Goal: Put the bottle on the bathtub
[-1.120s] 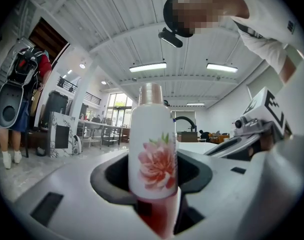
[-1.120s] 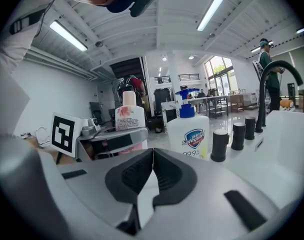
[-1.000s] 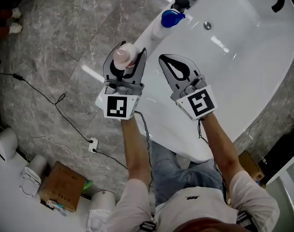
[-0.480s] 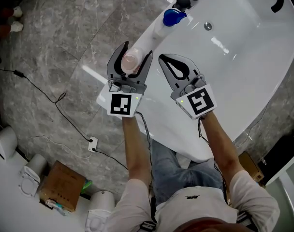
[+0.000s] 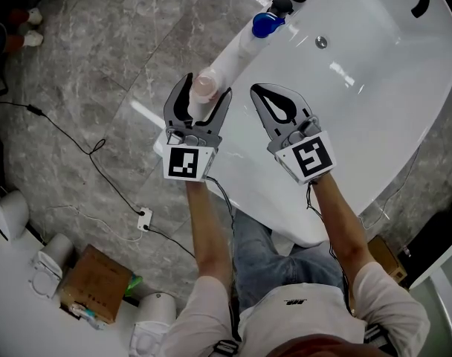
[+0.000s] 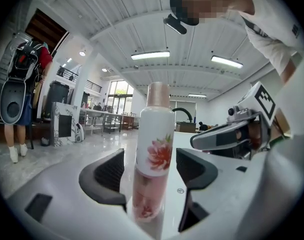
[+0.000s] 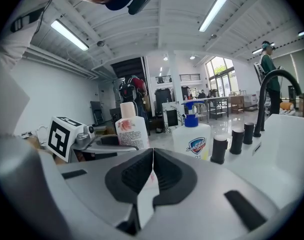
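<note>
A white bottle [image 5: 205, 88] with a pink flower print and a pink cap stands upright on the near rim of the white bathtub [image 5: 375, 88]. My left gripper [image 5: 204, 97] is open around it; its jaws have just been opening, and there are gaps between the pads and the bottle [image 6: 153, 154] in the left gripper view. My right gripper [image 5: 258, 91] hovers over the tub rim just right of the bottle, shut on nothing. In the right gripper view the bottle [image 7: 131, 129] shows left of the closed jaws of the right gripper [image 7: 152, 156].
A white soap bottle with a blue pump [image 5: 265, 25] stands farther along the rim, then black tap knobs [image 5: 283, 4]. The drain [image 5: 321, 42] lies in the basin. On the grey floor are a cable [image 5: 77, 155] and a cardboard box [image 5: 94, 285].
The left jaws have spread apart from the bottle, which now stands free on the rim. The left gripper shifted slightly right along the rim. The right gripper has stayed put.
</note>
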A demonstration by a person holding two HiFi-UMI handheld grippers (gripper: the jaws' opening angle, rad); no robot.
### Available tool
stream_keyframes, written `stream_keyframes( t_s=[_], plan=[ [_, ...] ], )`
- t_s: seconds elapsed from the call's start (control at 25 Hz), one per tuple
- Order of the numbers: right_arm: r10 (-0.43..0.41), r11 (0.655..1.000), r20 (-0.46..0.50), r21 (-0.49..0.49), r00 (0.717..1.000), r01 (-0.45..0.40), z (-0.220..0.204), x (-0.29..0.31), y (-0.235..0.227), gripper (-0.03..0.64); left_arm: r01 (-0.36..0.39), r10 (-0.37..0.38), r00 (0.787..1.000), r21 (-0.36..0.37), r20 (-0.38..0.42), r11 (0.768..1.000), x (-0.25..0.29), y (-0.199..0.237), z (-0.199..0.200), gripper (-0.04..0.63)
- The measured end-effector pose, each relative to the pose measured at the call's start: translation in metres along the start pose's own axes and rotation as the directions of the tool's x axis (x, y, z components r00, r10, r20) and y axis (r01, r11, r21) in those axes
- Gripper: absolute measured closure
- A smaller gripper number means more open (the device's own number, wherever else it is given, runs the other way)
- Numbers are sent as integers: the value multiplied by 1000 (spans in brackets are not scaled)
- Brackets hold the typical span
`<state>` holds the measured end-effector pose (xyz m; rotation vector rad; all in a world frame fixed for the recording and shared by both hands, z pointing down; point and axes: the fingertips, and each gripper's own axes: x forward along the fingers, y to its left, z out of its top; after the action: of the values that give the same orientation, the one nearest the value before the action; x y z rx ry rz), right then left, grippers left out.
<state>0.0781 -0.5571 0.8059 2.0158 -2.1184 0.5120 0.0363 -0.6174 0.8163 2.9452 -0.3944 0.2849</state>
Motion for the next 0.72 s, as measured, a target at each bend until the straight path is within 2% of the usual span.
stream_keyframes(
  t_s=[0.2, 0.32, 0.56, 0.72],
  plan=[
    [3, 1000, -2, 1, 1000, -3, 13, -17, 7, 621, -43, 42, 999, -15, -32, 999, -29, -4, 6, 287],
    [12, 1000, 4, -4, 1000, -12, 29, -34, 16, 621, -80, 79, 996, -32, -32, 996, -54, -11, 23, 287],
    [22, 999, 30, -25, 999, -22, 80, -84, 36, 621, -84, 83, 996, -42, -29, 996, -96, -47, 81, 295],
    [29, 999, 51, -33, 998, -27, 120, -125, 49, 621, -120, 122, 992, -40, 31, 992, -124, -71, 137, 353]
  ],
)
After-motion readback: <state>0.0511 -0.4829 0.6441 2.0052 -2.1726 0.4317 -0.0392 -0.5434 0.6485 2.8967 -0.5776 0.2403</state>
